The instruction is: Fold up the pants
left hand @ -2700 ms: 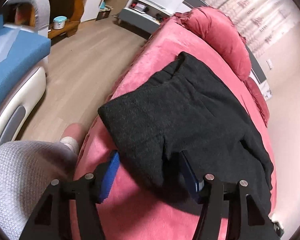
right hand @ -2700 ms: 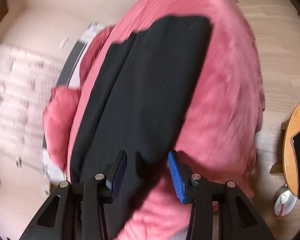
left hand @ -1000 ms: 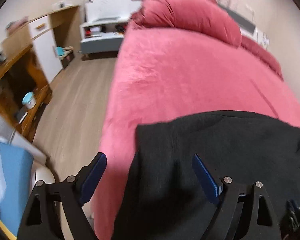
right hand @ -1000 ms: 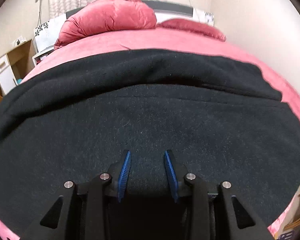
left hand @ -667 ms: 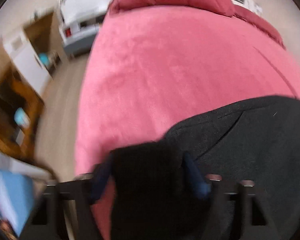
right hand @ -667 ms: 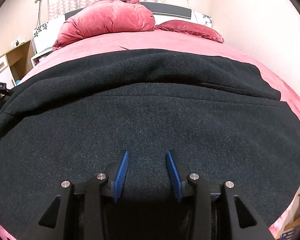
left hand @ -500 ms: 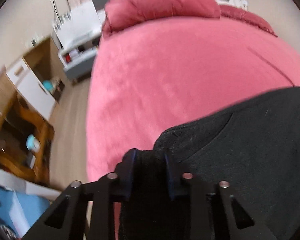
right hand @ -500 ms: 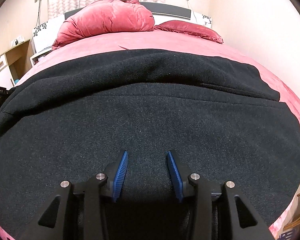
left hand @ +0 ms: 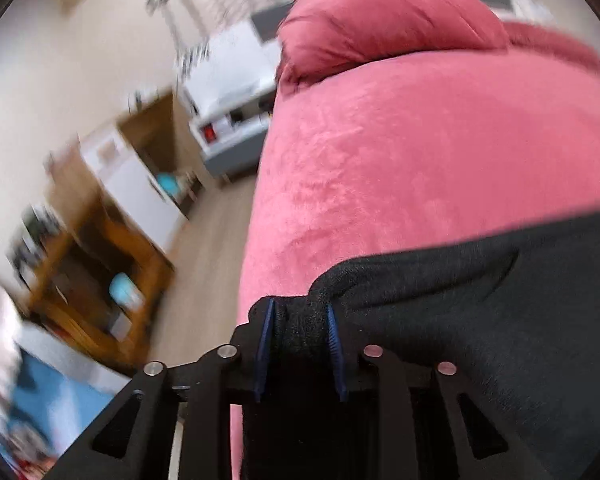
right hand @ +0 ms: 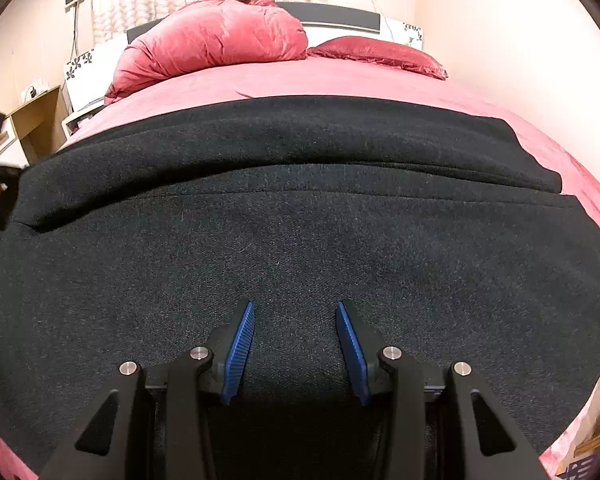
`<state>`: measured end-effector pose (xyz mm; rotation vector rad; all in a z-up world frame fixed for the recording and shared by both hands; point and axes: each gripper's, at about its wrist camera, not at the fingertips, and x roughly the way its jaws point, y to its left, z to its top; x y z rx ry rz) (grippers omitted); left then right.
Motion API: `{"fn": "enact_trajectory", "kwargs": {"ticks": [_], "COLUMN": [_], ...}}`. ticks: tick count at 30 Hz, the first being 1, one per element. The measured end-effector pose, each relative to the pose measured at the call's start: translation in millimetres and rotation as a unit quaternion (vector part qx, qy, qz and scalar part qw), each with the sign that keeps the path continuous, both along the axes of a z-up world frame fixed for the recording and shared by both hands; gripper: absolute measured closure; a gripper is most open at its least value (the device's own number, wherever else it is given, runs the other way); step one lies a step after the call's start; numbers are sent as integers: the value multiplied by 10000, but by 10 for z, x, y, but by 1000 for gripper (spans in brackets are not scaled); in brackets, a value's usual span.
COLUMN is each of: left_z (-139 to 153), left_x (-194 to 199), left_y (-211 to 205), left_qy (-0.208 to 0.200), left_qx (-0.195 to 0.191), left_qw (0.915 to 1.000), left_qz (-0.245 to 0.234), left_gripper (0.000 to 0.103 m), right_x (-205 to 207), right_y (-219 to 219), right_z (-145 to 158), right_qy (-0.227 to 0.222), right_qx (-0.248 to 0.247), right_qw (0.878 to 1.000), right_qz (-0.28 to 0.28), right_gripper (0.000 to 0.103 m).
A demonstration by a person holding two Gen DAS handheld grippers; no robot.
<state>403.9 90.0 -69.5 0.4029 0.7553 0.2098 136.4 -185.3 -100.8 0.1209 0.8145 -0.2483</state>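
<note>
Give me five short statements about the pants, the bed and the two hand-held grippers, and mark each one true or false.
1. The left hand-held gripper pinches a bunched corner of the black pants. True.
2. The right hand-held gripper grips a red pillow. False: its blue pads stand apart above the flat pants, clamping nothing.
3. The pants lie on a pink bedspread. True.
4. The pants are blue denim. False: they are black, fuzzy fabric.
5. Two red pillows sit at the head of the bed. True.
</note>
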Motion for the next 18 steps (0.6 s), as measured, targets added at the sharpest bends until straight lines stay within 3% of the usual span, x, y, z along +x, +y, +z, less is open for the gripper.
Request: {"fn": "enact_trajectory", "kwargs": {"ticks": [3,5,9,14,16,18], "left_z": [-127,-116,4,149,205,250], "left_x": [-34,-24,-70,-298,-384,-474], "left_y": [-63,4,215,504,571,615], "left_qy": [-145,-126,-105,-28,48,133], "left_qx": [531,374,-227,-1425,-1788,-2074], "left_qw": [9985,9992,9995,9895,9837,9781], "left_qz": [-64,-49,168,227,166,102], "left_gripper": [57,54,32,32,32,32], "right_x": [-14,-25,-21,8,40,33], "right_y": [-117,-198,-260,-131,-173,-276], "right_z": [26,36,24,7,75,215], "right_qy": [68,53,52,116,253,102], "right_qx": [211,371,549,169,296,567], "right_qw": [9996,9992,9985,9998,9991,9980], "right_qz": [200,152,-36,63,193,249], "right_gripper": [58,57,56,46,46,46]}}
